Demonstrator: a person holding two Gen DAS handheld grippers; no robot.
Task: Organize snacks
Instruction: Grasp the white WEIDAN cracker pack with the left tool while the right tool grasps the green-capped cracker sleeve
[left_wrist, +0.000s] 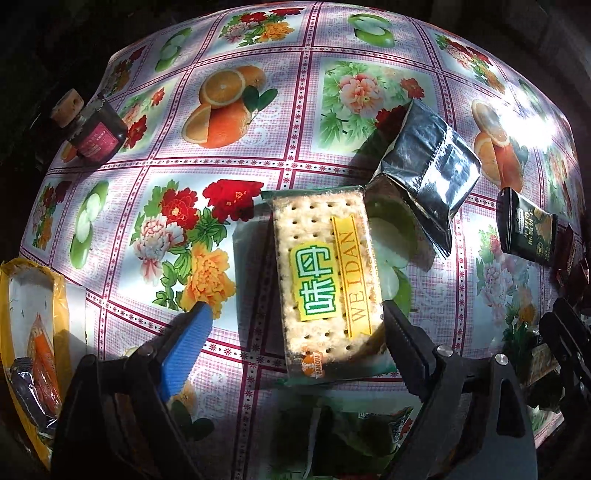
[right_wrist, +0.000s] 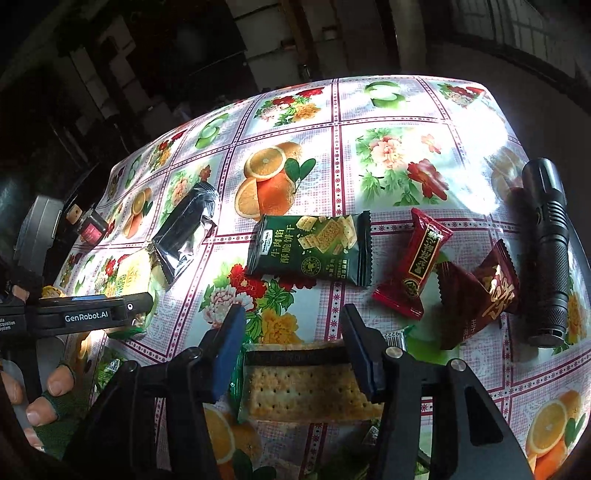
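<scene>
Cracker pack lies flat on table, between spread left tongs, untouched. Right tongs straddle another cracker pack, pads apart. Next, probably: close, lift.

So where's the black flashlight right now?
In the right wrist view, the flashlight lies at the table's right edge, just beside the dark red snack packet.

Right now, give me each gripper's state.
Left gripper: open around the cracker pack, not gripping it.
Right gripper: open over another cracker pack, not gripping.
</scene>
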